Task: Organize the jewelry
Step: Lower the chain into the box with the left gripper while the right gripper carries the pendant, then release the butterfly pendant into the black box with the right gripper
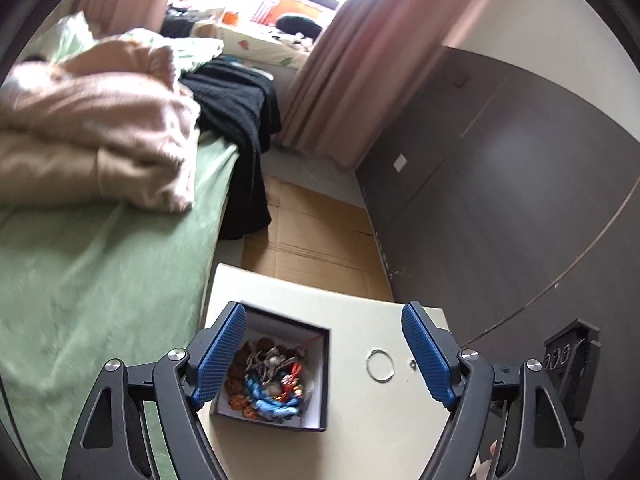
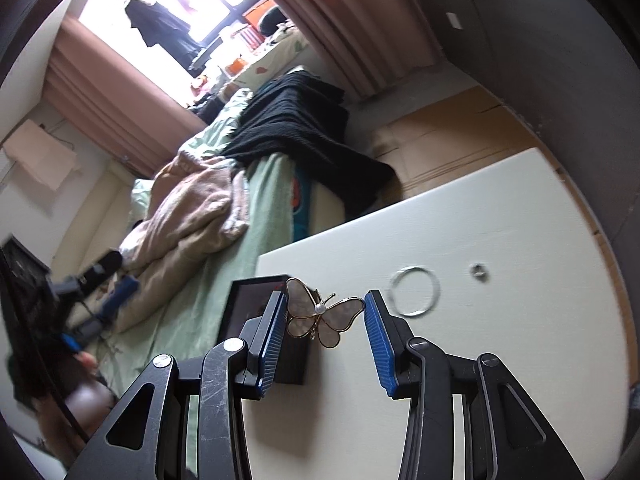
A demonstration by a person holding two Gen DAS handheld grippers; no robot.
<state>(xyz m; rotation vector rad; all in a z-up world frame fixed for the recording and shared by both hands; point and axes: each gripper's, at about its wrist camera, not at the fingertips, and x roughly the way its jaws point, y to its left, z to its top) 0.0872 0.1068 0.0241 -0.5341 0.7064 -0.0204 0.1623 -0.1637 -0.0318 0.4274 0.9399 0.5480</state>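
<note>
Blue-padded right gripper (image 2: 325, 320) pinches a butterfly brooch (image 2: 324, 312) at frame centre above the white table (image 2: 500, 220) — left gripper (image 1: 324, 356) gapes empty, lower frame, over a jewelry-filled box (image 1: 276, 376) — bangle (image 1: 380, 365) to its right.

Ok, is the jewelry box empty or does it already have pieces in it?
Not empty. The left wrist view shows the open box holding a heap of beaded jewelry, brown, orange, blue and red, covering most of its floor.

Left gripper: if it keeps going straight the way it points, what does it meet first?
Probably the bare white tabletop, between the black jewelry box and the silver bangle. The left gripper is open and empty; depth is uncertain.
</note>
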